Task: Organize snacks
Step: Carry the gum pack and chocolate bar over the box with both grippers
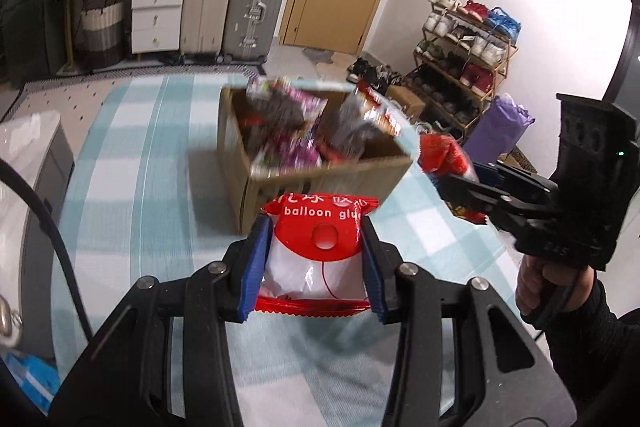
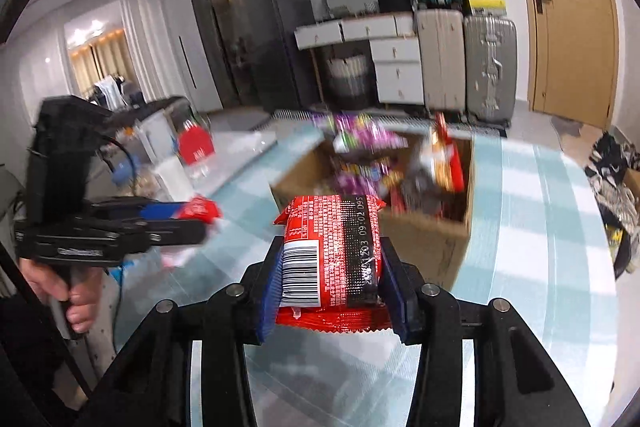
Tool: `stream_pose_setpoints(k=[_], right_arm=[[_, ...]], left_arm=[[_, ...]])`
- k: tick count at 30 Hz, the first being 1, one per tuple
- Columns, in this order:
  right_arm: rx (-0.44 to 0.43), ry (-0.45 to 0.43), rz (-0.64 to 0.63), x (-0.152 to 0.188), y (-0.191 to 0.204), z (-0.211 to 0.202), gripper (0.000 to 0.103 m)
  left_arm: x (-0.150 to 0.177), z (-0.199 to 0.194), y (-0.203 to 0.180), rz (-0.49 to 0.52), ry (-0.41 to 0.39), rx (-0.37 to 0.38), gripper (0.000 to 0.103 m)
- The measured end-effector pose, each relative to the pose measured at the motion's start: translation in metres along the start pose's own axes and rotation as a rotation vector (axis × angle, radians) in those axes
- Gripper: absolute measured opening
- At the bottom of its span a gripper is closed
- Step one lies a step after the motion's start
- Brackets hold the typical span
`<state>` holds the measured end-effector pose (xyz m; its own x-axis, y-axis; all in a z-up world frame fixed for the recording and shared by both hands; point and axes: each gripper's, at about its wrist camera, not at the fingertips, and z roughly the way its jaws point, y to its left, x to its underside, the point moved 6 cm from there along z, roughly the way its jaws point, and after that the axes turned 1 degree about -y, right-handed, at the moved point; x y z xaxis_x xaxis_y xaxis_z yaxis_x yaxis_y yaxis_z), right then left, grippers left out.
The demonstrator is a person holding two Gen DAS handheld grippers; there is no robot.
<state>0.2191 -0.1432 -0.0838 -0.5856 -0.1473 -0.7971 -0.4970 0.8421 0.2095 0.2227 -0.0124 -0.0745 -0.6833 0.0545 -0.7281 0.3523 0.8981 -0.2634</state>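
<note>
Carrying two red packs toward the snack box

Both tongs loaded. Left tongs [image 1: 316, 259] pinch the red-and-white "balloon glue" packet [image 1: 320, 247]; right tongs [image 2: 332, 279] pinch a red snack pack [image 2: 332, 251], barcode side up. Both packs are held in the air above the blue-checked bed [image 1: 132, 155], just short of the cardboard box [image 1: 320, 175], already stuffed with snacks. Step: transport. Next: move each pack over the open top, then release into a gap.
</note>
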Motion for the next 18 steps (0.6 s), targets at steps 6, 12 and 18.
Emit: stream_pose_setpoints(k=[6, 12, 18], right_arm=[[-0.009, -0.087, 0.000, -0.058, 0.004, -0.023, 0.044], [-0.014, -0.142, 0.012, -0.119, 0.001, -0.025, 0.044], [0.001, -0.163, 0.014, -0.167, -0.003, -0.020, 0.044]], left_arm=[[-0.050, 0.000, -0.008, 0.012, -0.014, 0.004, 0.040], [-0.096, 0.014, -0.016, -0.006, -0.014, 0.052, 0.040], [-0.133, 0.032, -0.023, -0.008, -0.016, 0.065, 0.040]])
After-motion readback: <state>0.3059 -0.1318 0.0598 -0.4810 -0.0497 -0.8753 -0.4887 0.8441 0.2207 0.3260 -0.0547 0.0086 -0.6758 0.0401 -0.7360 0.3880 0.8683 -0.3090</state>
